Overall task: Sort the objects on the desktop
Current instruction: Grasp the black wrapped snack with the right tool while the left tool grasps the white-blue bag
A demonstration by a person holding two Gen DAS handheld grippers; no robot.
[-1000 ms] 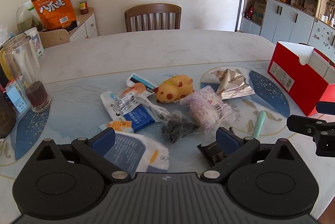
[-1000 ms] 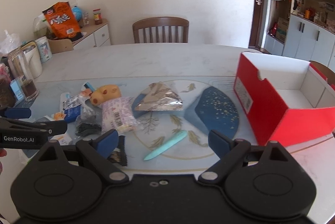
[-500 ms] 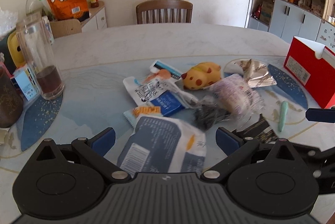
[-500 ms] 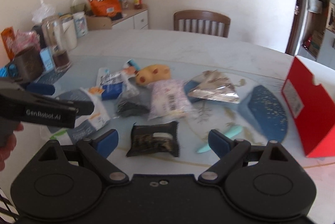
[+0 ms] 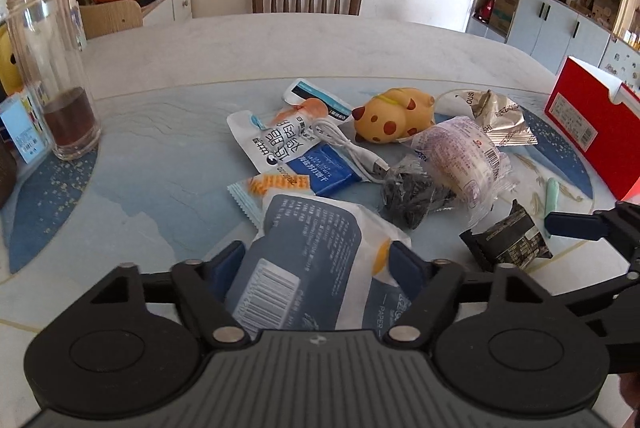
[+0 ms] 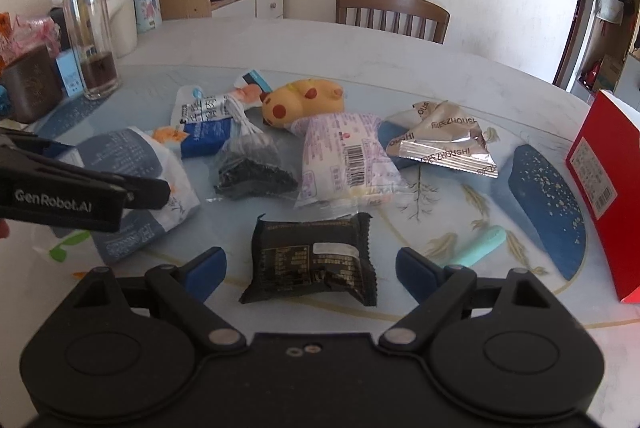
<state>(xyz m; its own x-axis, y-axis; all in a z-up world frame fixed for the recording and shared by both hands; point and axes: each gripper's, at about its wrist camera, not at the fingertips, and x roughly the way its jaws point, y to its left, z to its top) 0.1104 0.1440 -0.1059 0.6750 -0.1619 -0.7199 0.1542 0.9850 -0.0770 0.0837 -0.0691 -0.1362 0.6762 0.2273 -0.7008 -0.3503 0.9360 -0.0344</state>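
Observation:
A blue-and-white tissue pack (image 5: 308, 248) lies at the table's near edge. My left gripper (image 5: 316, 264) has it between its blue pads. The jaws are closing and the pads sit against the pack's sides. In the right wrist view one left finger (image 6: 140, 190) lies across the tissue pack (image 6: 132, 156). My right gripper (image 6: 312, 270) is open and straddles a black snack packet (image 6: 316, 256) without touching it. The left wrist view shows that packet (image 5: 508, 244) beside a right fingertip (image 5: 572, 224). An open red box (image 6: 600, 168) stands at the right.
A yellow spotted toy (image 5: 392, 114), a pink wrapped roll (image 6: 344, 156), a silver packet (image 6: 440, 144), a dark bag (image 6: 252, 168), a white cable (image 5: 348, 148) and flat packets crowd the middle. A mint stick (image 6: 476, 248) lies near the box. A glass tumbler (image 5: 60, 100) stands left.
Both grippers came down and forward toward the table. The left moved over the tissue pack and its jaws narrowed onto it. The right swung left, from the mint stick to the black packet.

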